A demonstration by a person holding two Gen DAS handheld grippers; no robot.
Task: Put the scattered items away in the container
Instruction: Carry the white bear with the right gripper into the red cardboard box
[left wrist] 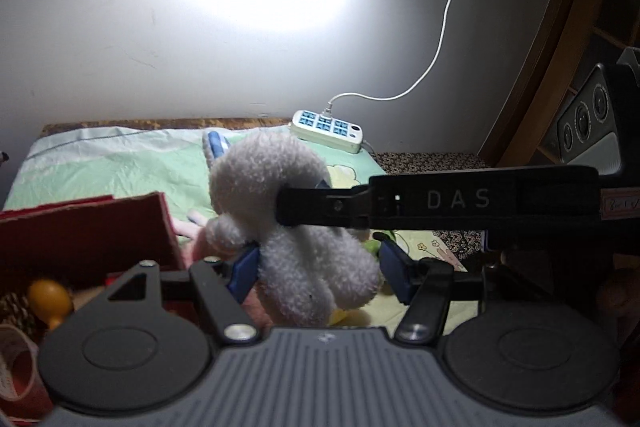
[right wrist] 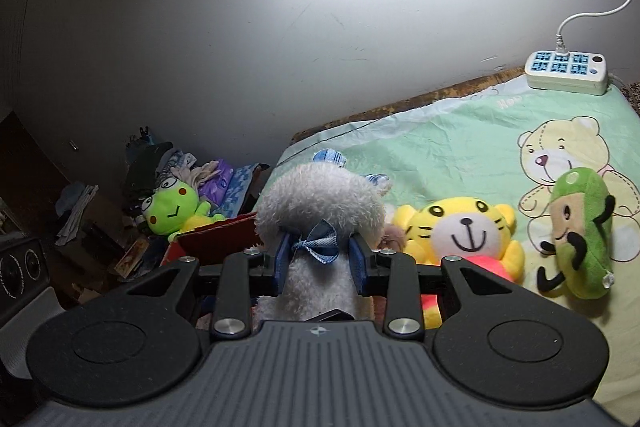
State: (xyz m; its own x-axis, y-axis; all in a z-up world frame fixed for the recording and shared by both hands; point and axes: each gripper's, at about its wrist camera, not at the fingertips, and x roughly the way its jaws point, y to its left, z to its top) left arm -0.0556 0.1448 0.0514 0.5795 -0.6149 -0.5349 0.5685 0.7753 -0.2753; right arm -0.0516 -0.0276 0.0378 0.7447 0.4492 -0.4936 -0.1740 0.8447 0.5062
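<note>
Your left gripper (left wrist: 316, 267) points forward and somewhat downward, its blue pads (left wrist: 245, 267) closed against the sides of the white plush toy (left wrist: 288, 223). Your right gripper (right wrist: 320, 263) comes in from the right, tilted down likewise, and clamps the same toy at its neck. Both jaws stand narrow.
</note>
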